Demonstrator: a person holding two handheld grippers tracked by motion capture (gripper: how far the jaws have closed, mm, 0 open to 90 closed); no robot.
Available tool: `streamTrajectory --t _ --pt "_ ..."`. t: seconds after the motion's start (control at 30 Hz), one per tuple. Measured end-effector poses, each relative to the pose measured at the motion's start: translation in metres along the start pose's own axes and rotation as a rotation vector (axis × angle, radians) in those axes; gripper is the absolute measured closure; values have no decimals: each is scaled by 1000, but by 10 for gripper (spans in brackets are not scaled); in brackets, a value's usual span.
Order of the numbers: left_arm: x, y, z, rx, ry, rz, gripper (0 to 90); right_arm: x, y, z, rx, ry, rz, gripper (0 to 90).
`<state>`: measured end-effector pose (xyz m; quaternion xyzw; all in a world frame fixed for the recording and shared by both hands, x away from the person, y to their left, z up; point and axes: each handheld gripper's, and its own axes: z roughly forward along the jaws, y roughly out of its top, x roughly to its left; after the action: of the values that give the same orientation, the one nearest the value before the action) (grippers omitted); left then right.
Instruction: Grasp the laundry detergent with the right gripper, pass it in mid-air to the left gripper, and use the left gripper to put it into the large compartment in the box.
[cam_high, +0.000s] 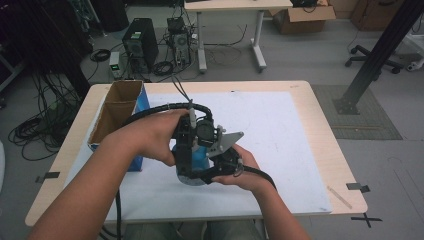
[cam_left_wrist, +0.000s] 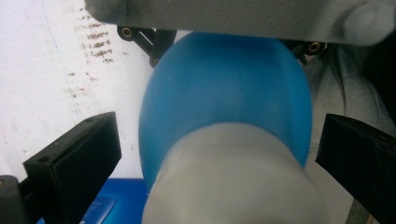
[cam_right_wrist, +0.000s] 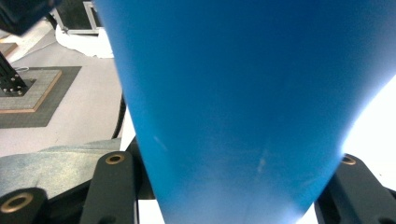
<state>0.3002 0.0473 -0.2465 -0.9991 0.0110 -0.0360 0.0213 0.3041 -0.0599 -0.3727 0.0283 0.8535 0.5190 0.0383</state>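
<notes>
The blue bottle (cam_right_wrist: 224, 102) sits clamped between the right gripper (cam_right_wrist: 224, 205)'s fingers; the left gripper (cam_left_wrist: 210, 154)'s fingers (cam_left_wrist: 79, 158) stand spread apart either side of its white cap (cam_left_wrist: 233, 182), not touching.

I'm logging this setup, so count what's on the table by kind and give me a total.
Blue bottle with white cap: 1
Cardboard box: 1
Hand-held grippers: 2, left gripper and right gripper
White mat: 1
Total: 5

I am working in a lab: computer towers (cam_high: 140, 44) and tangled cables (cam_high: 37, 131) on grey floor at eleven o'clock, desk (cam_high: 231, 6) at twelve, office chair (cam_high: 372, 57) at two.
</notes>
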Motion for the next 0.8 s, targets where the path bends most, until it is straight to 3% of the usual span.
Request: streamTrajectory --t 0.8 --pt "-1 -3 1 -3 19 -1 112 0 3 0 -6 -6 -2 447"
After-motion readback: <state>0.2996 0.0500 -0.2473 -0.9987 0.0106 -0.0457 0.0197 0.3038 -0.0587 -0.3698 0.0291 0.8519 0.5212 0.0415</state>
